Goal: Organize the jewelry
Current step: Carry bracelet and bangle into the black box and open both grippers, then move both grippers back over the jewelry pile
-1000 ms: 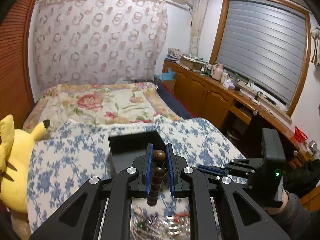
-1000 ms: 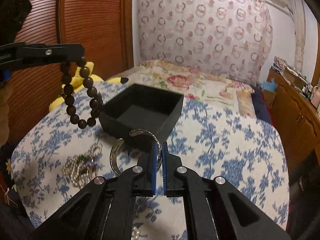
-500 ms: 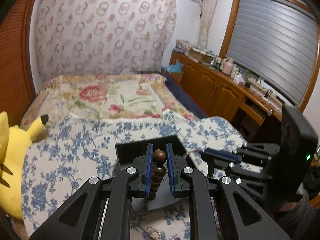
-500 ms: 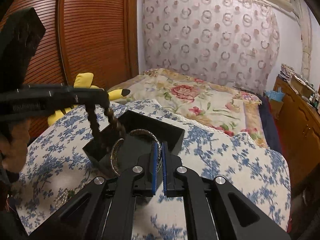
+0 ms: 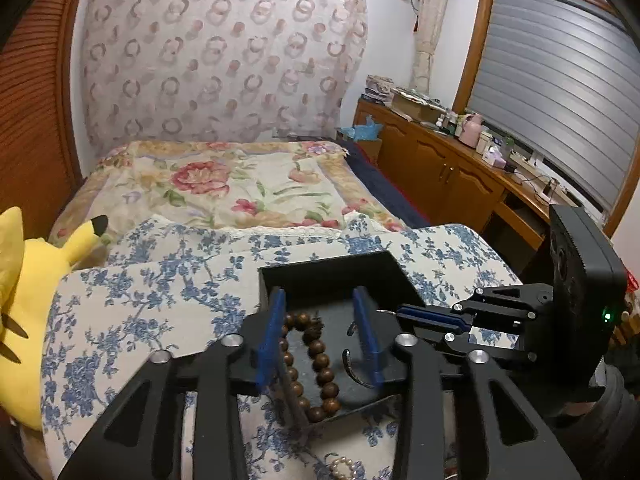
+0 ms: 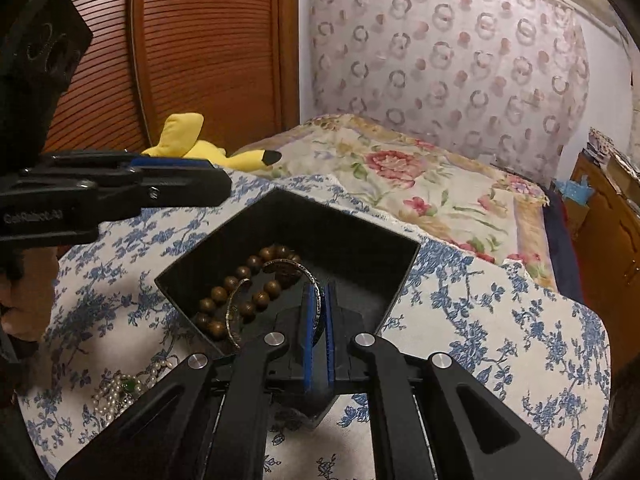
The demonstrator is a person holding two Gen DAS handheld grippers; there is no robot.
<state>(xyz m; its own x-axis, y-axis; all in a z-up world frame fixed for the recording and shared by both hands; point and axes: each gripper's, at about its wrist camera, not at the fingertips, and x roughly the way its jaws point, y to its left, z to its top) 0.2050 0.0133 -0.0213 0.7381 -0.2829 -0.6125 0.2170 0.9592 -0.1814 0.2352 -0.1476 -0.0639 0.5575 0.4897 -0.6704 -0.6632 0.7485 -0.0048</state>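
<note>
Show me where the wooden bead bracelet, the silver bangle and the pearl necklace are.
wooden bead bracelet [image 6: 240, 294]: right wrist view, on a bead midway along the loop, inside the black box.
silver bangle [image 6: 298, 268]: right wrist view, on its far curved rim.
pearl necklace [image 6: 120, 388]: right wrist view, on the heap's middle, on the blue-flowered cloth.

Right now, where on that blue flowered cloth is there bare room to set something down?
Free: the cloth right of the black box. Crowded: the box floor with the bead bracelet and silver bangle; the pearl pile.
</note>
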